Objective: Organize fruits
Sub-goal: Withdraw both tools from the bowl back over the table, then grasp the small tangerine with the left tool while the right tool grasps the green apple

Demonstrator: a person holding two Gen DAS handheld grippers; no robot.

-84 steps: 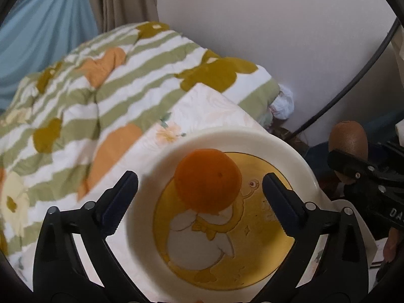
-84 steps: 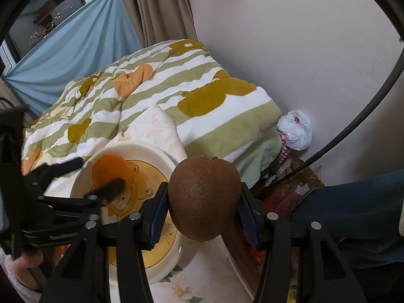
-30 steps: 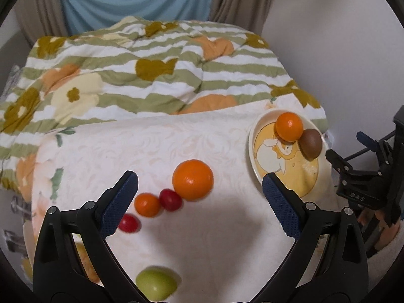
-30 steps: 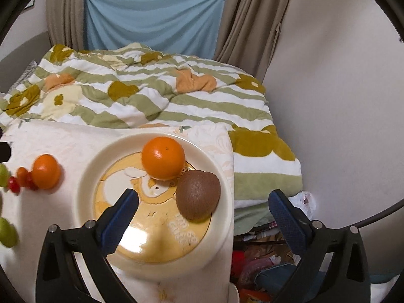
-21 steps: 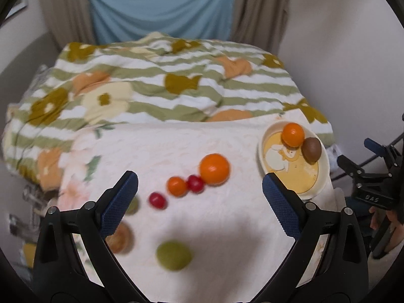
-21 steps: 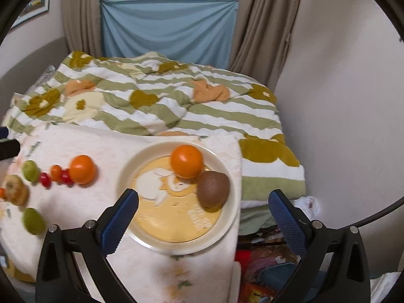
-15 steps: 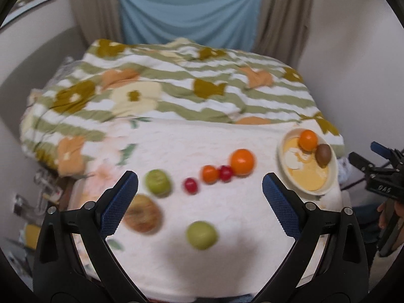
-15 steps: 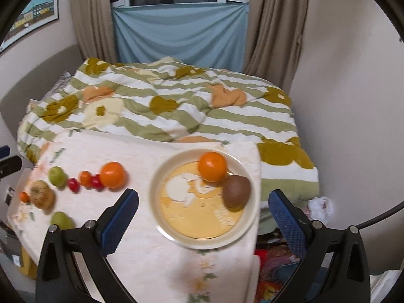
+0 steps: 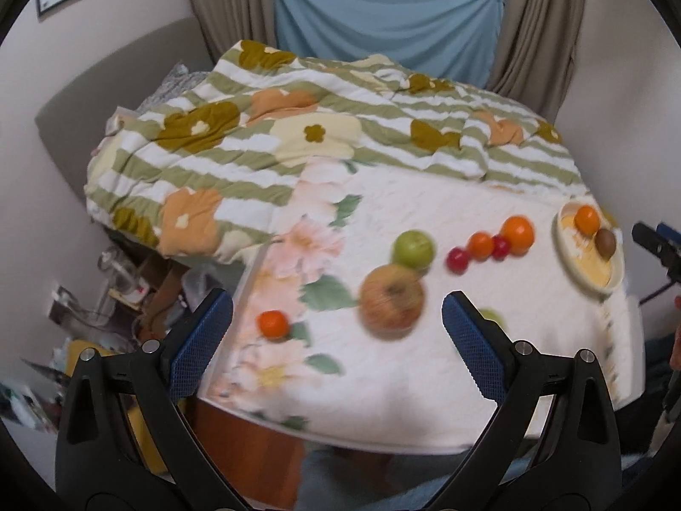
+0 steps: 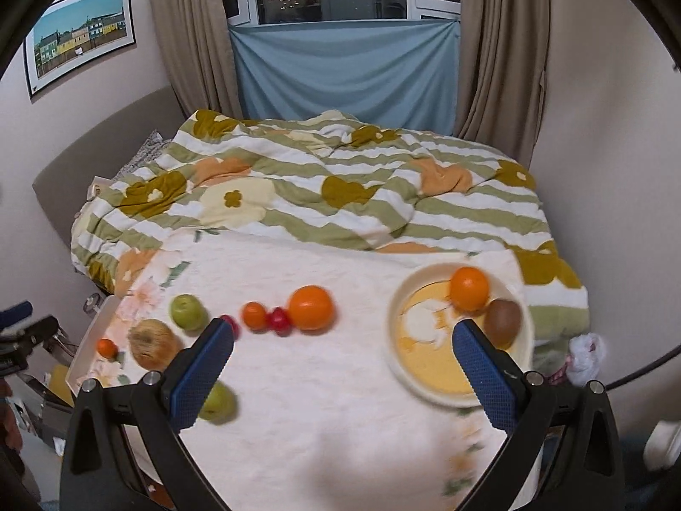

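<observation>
A cream plate (image 10: pixel 425 379) at the table's right end holds an orange (image 10: pixel 469 288) and a brown kiwi (image 10: pixel 503 317); the plate also shows in the left wrist view (image 9: pixel 589 274). On the white floral cloth lie a large orange (image 10: pixel 310 307), a small orange (image 10: pixel 254 314), a red fruit (image 10: pixel 278 320), green apples (image 10: pixel 186 311), a yellow-red apple (image 9: pixel 391 301) and a tiny orange (image 9: pixel 273 323). My left gripper (image 9: pixel 336 332) is open and empty, high above the table's left part. My right gripper (image 10: pixel 342 362) is open and empty, above the middle.
A striped green and white quilt (image 10: pixel 340 187) covers the bed behind the table. Clutter (image 9: pixel 106 289) sits on the floor left of the table. A wall stands to the right of the plate, with curtains (image 10: pixel 344 72) behind the bed.
Both grippers have pulled back and up from the plate. The right gripper let go of the kiwi, which now lies on the plate beside the orange. The left view has swung left.
</observation>
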